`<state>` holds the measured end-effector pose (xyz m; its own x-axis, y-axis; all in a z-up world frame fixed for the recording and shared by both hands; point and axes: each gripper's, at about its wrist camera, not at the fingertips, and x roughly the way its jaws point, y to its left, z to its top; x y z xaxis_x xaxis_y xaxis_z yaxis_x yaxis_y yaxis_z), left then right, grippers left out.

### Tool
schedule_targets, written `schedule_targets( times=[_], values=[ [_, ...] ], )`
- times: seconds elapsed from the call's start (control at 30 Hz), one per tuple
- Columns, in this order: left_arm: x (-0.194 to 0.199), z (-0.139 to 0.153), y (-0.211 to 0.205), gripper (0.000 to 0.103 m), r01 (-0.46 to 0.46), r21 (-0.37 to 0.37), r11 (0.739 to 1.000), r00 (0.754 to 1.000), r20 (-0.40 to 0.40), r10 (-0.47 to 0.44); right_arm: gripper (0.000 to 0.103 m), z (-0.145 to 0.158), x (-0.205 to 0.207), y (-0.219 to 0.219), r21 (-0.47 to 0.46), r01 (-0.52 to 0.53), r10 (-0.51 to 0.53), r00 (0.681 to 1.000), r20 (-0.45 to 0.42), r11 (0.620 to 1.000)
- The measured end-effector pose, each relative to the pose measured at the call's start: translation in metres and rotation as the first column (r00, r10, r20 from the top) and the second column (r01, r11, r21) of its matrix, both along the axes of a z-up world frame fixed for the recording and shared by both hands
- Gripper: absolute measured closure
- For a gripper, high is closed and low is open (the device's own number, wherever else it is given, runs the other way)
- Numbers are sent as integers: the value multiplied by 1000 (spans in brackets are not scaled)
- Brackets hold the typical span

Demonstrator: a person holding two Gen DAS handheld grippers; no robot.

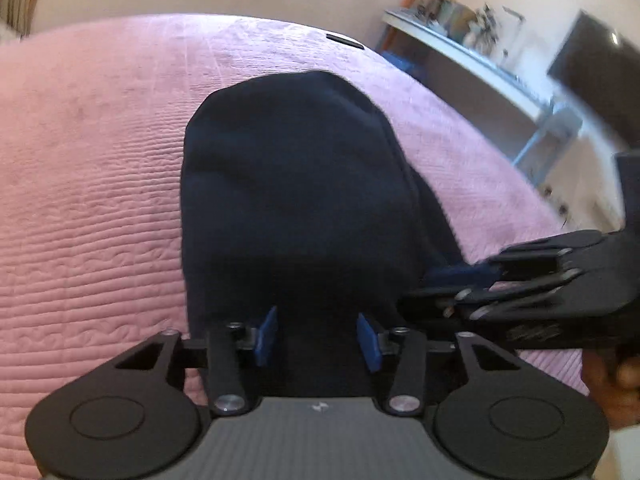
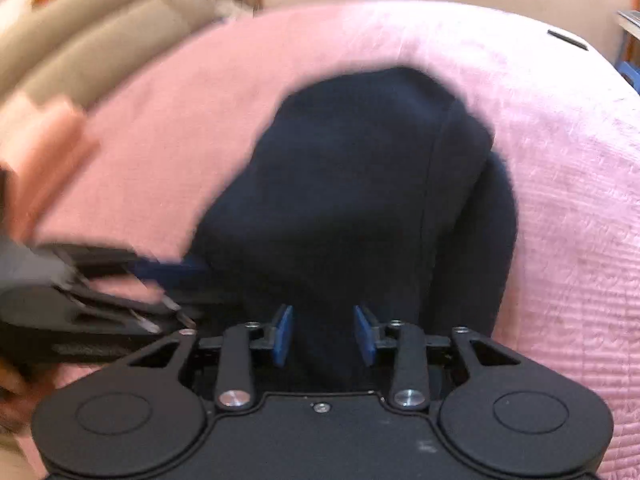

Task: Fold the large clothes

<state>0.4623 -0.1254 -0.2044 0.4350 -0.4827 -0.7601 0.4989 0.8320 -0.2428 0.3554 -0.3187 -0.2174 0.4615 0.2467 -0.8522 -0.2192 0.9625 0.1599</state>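
A dark navy garment [image 1: 296,184] is being displayed folded on the pink quilted bedspread [image 1: 88,184]. The left gripper [image 1: 318,338] and right gripper [image 2: 323,336] are being held over its near edge, jaws parted, gripping nothing.

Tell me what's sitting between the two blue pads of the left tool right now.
Only the dark navy garment. In the left wrist view its near end fills the gap between the left tool's spread blue pads, lying on the pink bedspread.

Bedroom at home, as I see it.
A pink quilted bedspread [image 1: 100,200] covers the bed, a cluttered white shelf [image 1: 472,56] lines the wall.
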Motion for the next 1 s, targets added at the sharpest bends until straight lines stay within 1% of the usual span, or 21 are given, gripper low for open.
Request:
schedule_targets(
  times=[0.03,0.1,0.13,0.23,0.3,0.33,0.4,0.43,0.47,0.53,0.6,0.67,0.7,0.73,0.77,0.83,0.87,0.9,0.93,0.97,1.0],
  values=[
    [-6,0,5,64,1,8,1000,1000,-6,-1,84,-13,-6,-4,-16,1,-2,999,-44,1000],
    [-17,-4,15,64,12,-6,1000,998,-67,-13,91,-18,-23,-18,-15,18,-19,999,-44,1000],
    [-24,-5,18,65,15,3,1000,997,-71,-15,96,-18,-27,-23,-30,15,-17,998,-60,999],
    [-36,-4,21,65,28,52,998,998,-54,-25,99,-5,-31,-39,-21,28,-30,994,-108,999],
    [-38,0,22,64,21,63,998,997,-74,-16,97,11,-25,-50,-11,48,-49,993,-104,999],
    [-41,5,23,64,17,70,997,996,-87,-11,93,22,-18,-56,-8,56,-57,996,-73,998],
    [-41,14,26,64,16,55,998,993,-117,-10,90,45,3,-64,1,73,-73,997,21,997],
    [-39,21,27,64,16,45,999,994,-113,-11,90,55,17,-66,7,78,-78,994,76,997],
    [-37,30,25,64,21,32,999,997,-81,-18,89,63,33,-66,20,79,-81,989,127,997],
    [-19,47,18,64,16,-4,1000,1000,24,-16,89,72,68,-62,35,80,-86,971,223,996],
    [5,52,11,64,-5,-77,997,997,81,11,89,74,99,-53,36,73,-80,943,323,997],
    [30,40,1,64,-17,-125,992,996,86,28,89,67,128,-41,38,60,-70,927,368,997],
    [38,31,-4,64,-13,-129,992,997,74,22,89,57,142,-35,29,46,-53,927,370,999],
    [43,23,-8,64,-8,-127,992,998,66,17,89,44,153,-30,-13,53,-44,931,362,999],
    [47,12,-12,64,-3,-126,992,999,54,10,89,22,167,-27,-83,63,-31,941,337,995],
    [48,0,-14,64,4,-126,992,999,43,2,89,-18,178,-28,-223,113,-39,948,315,968],
    [45,-2,-12,65,16,-134,991,999,44,-10,91,-28,180,-38,-206,119,-49,946,319,971],
    [43,-2,-10,65,25,-140,990,999,35,-20,92,-31,183,-51,-149,121,-69,948,311,981],
    [40,-2,-8,65,29,-143,989,999,28,-25,92,-28,184,-57,-138,120,-73,950,303,983],
    [37,-2,-4,65,31,-138,990,999,19,-28,87,-24,185,-57,-186,138,-74,947,313,973],
    [34,-2,-1,65,40,-126,991,999,4,-40,63,-20,187,-55,-243,171,-84,940,331,955]
  ],
)
